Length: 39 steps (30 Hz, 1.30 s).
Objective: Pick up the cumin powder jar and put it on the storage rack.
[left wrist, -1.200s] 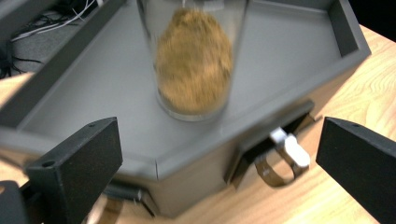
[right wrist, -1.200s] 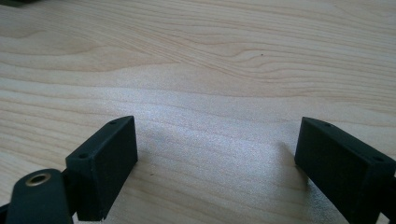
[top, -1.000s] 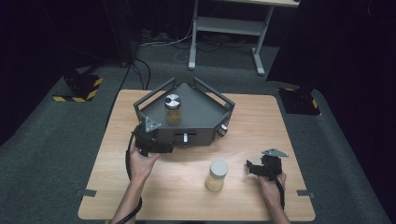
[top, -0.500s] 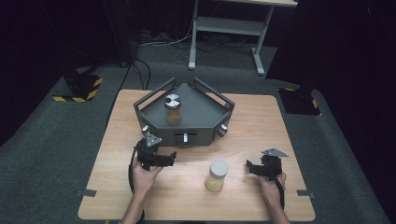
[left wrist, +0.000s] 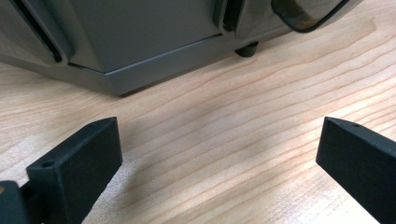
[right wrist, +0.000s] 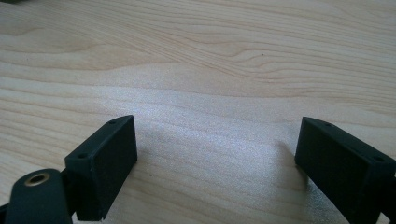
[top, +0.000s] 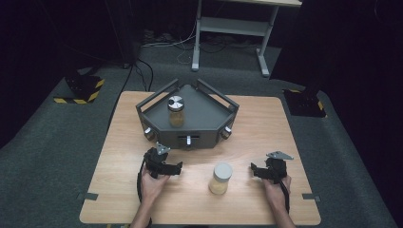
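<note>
A grey angular tray [top: 209,124] stands at the middle back of the wooden table [top: 266,123]. Inside it, at the left, a glass jar with a silver lid [top: 175,111] stands upright. A second jar with a pale lid [top: 221,177] stands on the table in front of the tray, between my two hands. My left gripper [top: 172,167] is low over the wood to that jar's left, open and empty [left wrist: 219,154], with the tray's front wall [left wrist: 140,42] just ahead. To the jar's right, my right gripper [top: 255,172] is open over bare wood [right wrist: 219,158].
Metal knobs [top: 188,140] stick out of the tray's front faces, and a small foot [left wrist: 246,49] shows under it. A metal desk frame [top: 233,33] and cables lie on the carpet beyond the table. Yellow-black floor markers [top: 78,97] sit at left and right.
My left hand has drawn back from the tray's front toward the near side and sunk close to the tabletop. The right hand and both jars have stayed put.
</note>
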{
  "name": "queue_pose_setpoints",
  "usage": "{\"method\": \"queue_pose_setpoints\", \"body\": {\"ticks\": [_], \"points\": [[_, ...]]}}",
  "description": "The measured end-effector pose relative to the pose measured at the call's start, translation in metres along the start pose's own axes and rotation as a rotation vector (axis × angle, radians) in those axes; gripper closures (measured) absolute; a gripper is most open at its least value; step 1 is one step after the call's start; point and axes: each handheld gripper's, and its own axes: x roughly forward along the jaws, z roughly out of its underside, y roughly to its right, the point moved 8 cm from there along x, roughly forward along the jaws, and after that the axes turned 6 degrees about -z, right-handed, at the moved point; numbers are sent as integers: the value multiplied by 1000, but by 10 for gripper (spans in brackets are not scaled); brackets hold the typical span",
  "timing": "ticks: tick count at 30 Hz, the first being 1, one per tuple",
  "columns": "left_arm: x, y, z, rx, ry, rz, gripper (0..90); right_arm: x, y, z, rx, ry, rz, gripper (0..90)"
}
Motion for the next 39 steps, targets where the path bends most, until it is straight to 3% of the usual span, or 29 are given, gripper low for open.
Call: {"method": "queue_pose_setpoints", "body": {"ticks": [20,26,34,39], "points": [[12,6,2,21,-9,-42,3,0,-1,0,0,-1,4,117],[12,5,2,16,-6,-38,6,0,-1,0,0,-1,4,116],[13,13,1,55,-22,-79,5,0,-1,0,0,-1,3,115],[13,12,1,51,-22,-78,8,0,0,0,-1,0,0,114]]}}
